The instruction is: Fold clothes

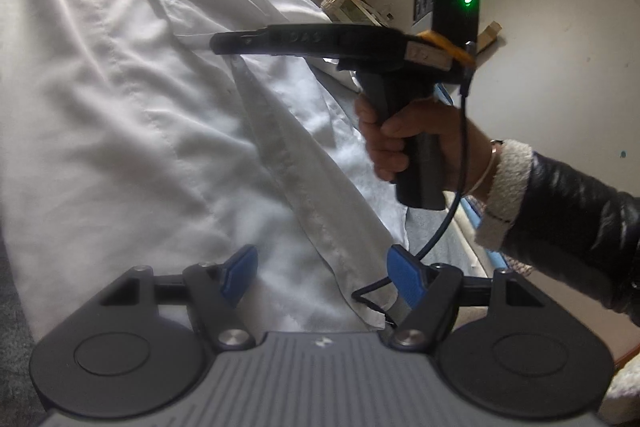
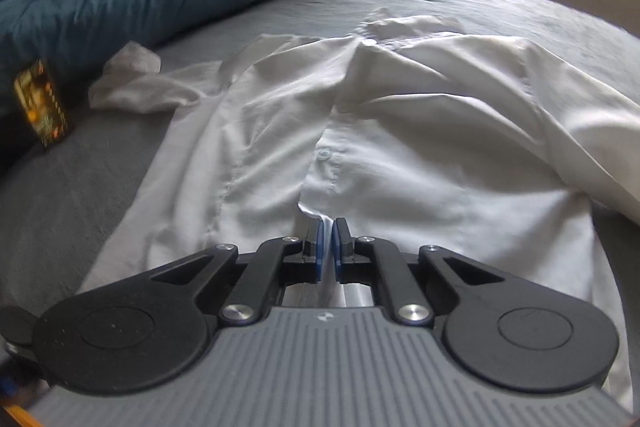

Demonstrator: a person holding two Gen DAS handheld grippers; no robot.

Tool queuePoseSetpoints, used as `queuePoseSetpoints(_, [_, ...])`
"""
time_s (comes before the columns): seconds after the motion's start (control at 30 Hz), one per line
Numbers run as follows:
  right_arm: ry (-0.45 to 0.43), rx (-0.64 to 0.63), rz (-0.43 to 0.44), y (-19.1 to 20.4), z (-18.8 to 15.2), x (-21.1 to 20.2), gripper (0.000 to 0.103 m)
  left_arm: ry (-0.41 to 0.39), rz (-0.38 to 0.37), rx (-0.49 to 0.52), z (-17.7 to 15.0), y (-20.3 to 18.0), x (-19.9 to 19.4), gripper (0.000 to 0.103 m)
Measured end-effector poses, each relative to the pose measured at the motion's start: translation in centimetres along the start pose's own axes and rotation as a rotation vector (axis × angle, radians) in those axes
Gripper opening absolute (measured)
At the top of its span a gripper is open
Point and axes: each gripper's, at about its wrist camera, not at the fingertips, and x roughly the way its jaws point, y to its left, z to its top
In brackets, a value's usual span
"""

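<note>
On grey bed (image 2: 100, 187): one white shirt (image 2: 400, 147), two hand-held grippers.

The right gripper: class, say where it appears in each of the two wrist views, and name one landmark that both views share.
Left wrist view: the right gripper reaches in from the right at mid-height, its tip on the white shirt.
Right wrist view: the right gripper sits at bottom centre, pads together at the shirt's edge.
Shared landmark: the shirt's front placket.
</note>
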Motion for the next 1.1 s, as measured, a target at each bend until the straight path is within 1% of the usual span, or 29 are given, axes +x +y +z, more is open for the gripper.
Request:
queuePoseSetpoints(0.13, [0.033, -0.011, -0.013, 0.0, -0.4, 1.1, 0.007, -0.002, -0.006, -0.014, 0.2, 0.1, -0.3, 0.072])
queuePoseSetpoints(0.17, [0.031, 0.002, -0.025, -0.2, -0.4, 0.9, 0.010, -0.003, -0.008, -0.013, 0.2, 0.0, -0.4, 0.072])
queuePoseSetpoints(0.2, [0.018, 0.026, -0.034, -0.6, -0.3, 0.4, 0.012, -0.006, -0.011, -0.011, 0.3, 0.0, -0.6, 0.072])
queuePoseSetpoints(0.27, [-0.030, 0.088, -0.039, -1.6, -0.1, -1.3, 0.025, -0.013, -0.018, -0.005, 0.4, -0.1, -0.7, 0.072])
queuePoseSetpoints(0.33, [-0.084, 0.153, -0.046, -2.7, 0.1, -3.7, 0.027, -0.023, -0.026, -0.002, 0.8, 0.0, -0.7, 0.072])
queuePoseSetpoints(0.4, [-0.138, 0.236, -0.022, -4.1, 0.2, -6.6, 0.027, -0.040, -0.036, -0.008, 1.2, 0.0, -1.0, 0.072])
queuePoseSetpoints(0.53, [-0.247, 0.370, 0.063, -6.3, 0.1, -13.1, 0.027, -0.071, -0.036, 0.006, 2.1, -0.1, -1.2, 0.073])
queuePoseSetpoints(0.6, [-0.304, 0.417, 0.121, -7.0, 0.2, -16.0, 0.027, -0.065, -0.030, 0.050, 2.6, -0.8, -0.7, 0.073])
queuePoseSetpoints(0.67, [-0.353, 0.446, 0.174, -7.4, 0.7, -17.9, 0.027, -0.062, -0.037, 0.139, 3.0, -2.1, 0.0, 0.073])
queuePoseSetpoints(0.7, [-0.369, 0.453, 0.184, -7.5, 1.1, -18.3, 0.027, -0.062, -0.045, 0.188, 3.2, -2.8, 0.3, 0.073])
queuePoseSetpoints(0.73, [-0.373, 0.453, 0.195, -7.6, 1.7, -18.4, 0.027, -0.063, -0.054, 0.232, 3.3, -3.5, 0.7, 0.073])
queuePoseSetpoints(0.8, [-0.377, 0.452, 0.218, -7.6, 3.0, -18.4, 0.027, -0.069, -0.082, 0.289, 3.6, -4.6, 1.6, 0.073])
queuePoseSetpoints(0.9, [-0.323, 0.402, 0.272, -6.9, 5.4, -17.5, 0.027, -0.049, -0.105, 0.286, 3.8, -4.7, 3.3, 0.073])
queuePoseSetpoints(1.0, [-0.293, 0.349, 0.380, -5.8, 7.8, -16.8, 0.027, -0.015, -0.117, 0.264, 3.8, -4.2, 4.7, 0.073])
queuePoseSetpoints(1.07, [-0.275, 0.320, 0.401, -5.3, 9.6, -16.0, 0.027, 0.018, -0.104, 0.257, 3.7, -3.9, 5.6, 0.073])
queuePoseSetpoints(1.1, [-0.263, 0.312, 0.394, -5.3, 10.5, -15.2, 0.027, 0.037, -0.092, 0.255, 3.6, -3.7, 6.0, 0.073])
